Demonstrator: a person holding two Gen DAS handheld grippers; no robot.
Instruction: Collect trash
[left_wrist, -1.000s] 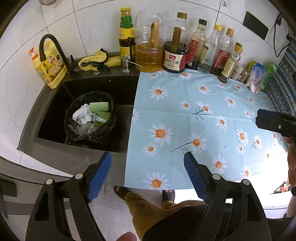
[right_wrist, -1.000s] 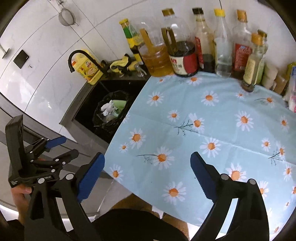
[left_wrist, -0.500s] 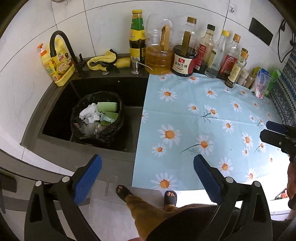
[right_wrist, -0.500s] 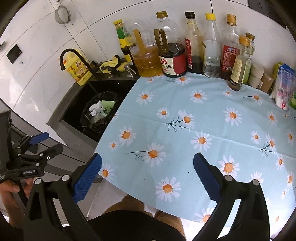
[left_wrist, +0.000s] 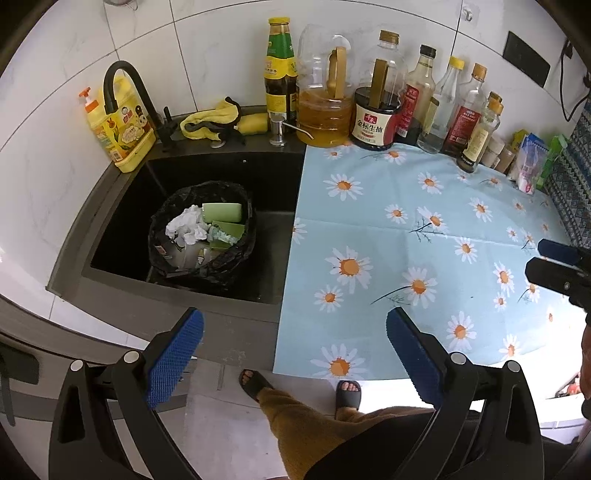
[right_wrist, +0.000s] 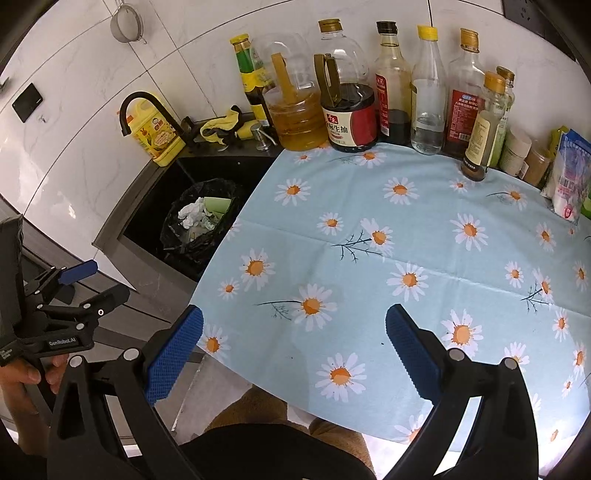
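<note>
A black trash bag (left_wrist: 236, 275) stands in the dark sink (left_wrist: 122, 206), holding crumpled white paper (left_wrist: 186, 225) and green packaging (left_wrist: 221, 212). It also shows in the right wrist view (right_wrist: 173, 227). My left gripper (left_wrist: 293, 354) is open and empty, held high over the counter's front edge, near the sink. My right gripper (right_wrist: 293, 349) is open and empty above the front of the daisy tablecloth (right_wrist: 406, 240). No loose trash shows on the tablecloth (left_wrist: 406, 229).
Several oil and sauce bottles (left_wrist: 373, 107) line the back wall. A yellow detergent bottle (left_wrist: 118, 133), black faucet (left_wrist: 122, 74) and yellow cloth (left_wrist: 210, 118) sit behind the sink. Packets (right_wrist: 569, 173) stand at the right. My legs and sandals (left_wrist: 255, 380) are below.
Both grippers have drawn back and up from the counter, so the sink and tablecloth look smaller. Both stay open and empty.
</note>
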